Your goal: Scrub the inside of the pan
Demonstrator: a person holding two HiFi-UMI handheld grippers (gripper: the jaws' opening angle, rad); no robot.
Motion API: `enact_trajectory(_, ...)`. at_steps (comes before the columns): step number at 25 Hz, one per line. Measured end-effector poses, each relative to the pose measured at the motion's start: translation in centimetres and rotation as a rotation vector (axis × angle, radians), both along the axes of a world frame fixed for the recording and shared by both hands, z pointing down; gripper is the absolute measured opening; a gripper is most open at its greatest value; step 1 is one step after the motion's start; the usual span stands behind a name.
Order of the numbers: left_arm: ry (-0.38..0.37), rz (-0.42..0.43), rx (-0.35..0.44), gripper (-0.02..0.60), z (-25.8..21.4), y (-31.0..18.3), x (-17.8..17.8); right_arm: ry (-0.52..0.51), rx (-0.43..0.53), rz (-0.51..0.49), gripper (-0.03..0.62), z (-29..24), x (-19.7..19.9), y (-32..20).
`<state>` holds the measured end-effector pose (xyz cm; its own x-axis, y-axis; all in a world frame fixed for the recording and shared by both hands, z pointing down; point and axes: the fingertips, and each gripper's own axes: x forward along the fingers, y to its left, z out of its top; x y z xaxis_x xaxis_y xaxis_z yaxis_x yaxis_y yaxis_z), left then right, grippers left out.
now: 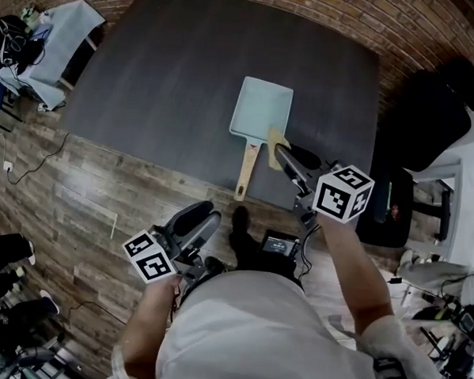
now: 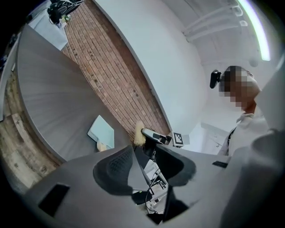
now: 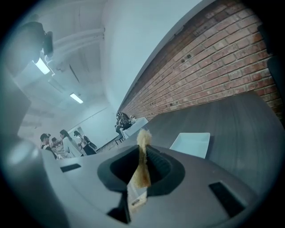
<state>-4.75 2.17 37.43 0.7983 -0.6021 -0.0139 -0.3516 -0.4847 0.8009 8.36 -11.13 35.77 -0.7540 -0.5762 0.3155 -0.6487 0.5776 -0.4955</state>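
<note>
Overhead, the pan (image 1: 261,107) lies flat on the grey table (image 1: 163,78), its wooden handle toward the person and its inside bare. The right gripper (image 1: 280,150) pinches a yellow sponge (image 1: 277,138) just beside the pan's near corner, not inside it. The left gripper (image 1: 205,215) hangs well back, off the table. Scrubbing looks not yet begun: the sponge has to get inside the pan, and the handle probably wants steadying.

In the left gripper view, the jaws stand apart with nothing between them. The pan (image 2: 101,131) and sponge (image 2: 139,135) show small beyond.

In the right gripper view, the jaws are clamped on the sponge (image 3: 143,169), seen edge-on. The pan (image 3: 191,143) sits ahead, empty as far as shows.
</note>
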Motion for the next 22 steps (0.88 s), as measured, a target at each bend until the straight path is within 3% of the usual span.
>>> enact_trajectory(11, -0.216, 0.042, -0.187, 0.224, 8.9, -6.3, 4.0, 0.064, -0.053, -0.027, 0.052, 5.5, 0.8, -9.2)
enact_trajectory(16, -0.237, 0.108, -0.267, 0.27, 12.5, -7.6, 6.2, 0.164, -0.052, -0.025, 0.051, 8.5, 0.2, -12.5)
enact_trajectory(22, -0.236, 0.175, -0.319, 0.272, 14.8, -8.3, 7.8, 0.296, -0.05, -0.05, 0.052, 11.9, -1.4, -15.5)
